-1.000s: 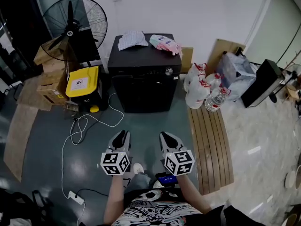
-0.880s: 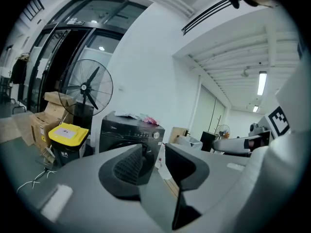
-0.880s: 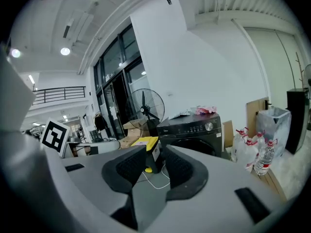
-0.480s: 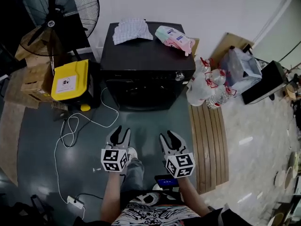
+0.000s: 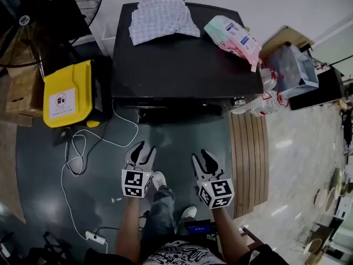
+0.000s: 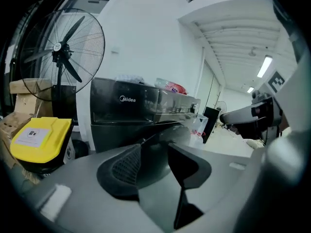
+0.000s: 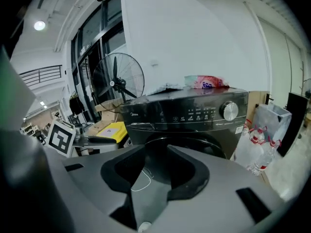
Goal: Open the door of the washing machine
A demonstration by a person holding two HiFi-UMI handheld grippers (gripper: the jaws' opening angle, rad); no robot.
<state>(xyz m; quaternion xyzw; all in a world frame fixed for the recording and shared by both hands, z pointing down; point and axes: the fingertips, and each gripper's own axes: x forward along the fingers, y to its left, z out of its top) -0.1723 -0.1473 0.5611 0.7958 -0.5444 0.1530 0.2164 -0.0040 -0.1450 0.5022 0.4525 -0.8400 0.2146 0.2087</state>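
The black front-loading washing machine (image 5: 182, 54) stands against the white wall, and I see it from above. Its front with the round door (image 7: 192, 149) and the control knob (image 7: 229, 110) faces both grippers. The door is closed. My left gripper (image 5: 144, 149) hangs over the grey floor a short way in front of the machine, its jaws opening with nothing between them. My right gripper (image 5: 201, 156) is beside it, open and empty. In the left gripper view the machine (image 6: 129, 111) lies beyond the parted jaws of the left gripper (image 6: 155, 152).
A checked cloth (image 5: 160, 15) and a pink package (image 5: 234, 35) lie on the machine's top. A yellow bin (image 5: 65, 93) and a standing fan (image 5: 33, 10) are at its left. A white cable (image 5: 83, 148) trails over the floor. Wooden boards (image 5: 248, 159) and water bottles (image 5: 259, 101) are at the right.
Both grippers and the head have come forward toward the washing machine, which now fills more of the view. Both pairs of jaws have spread apart.
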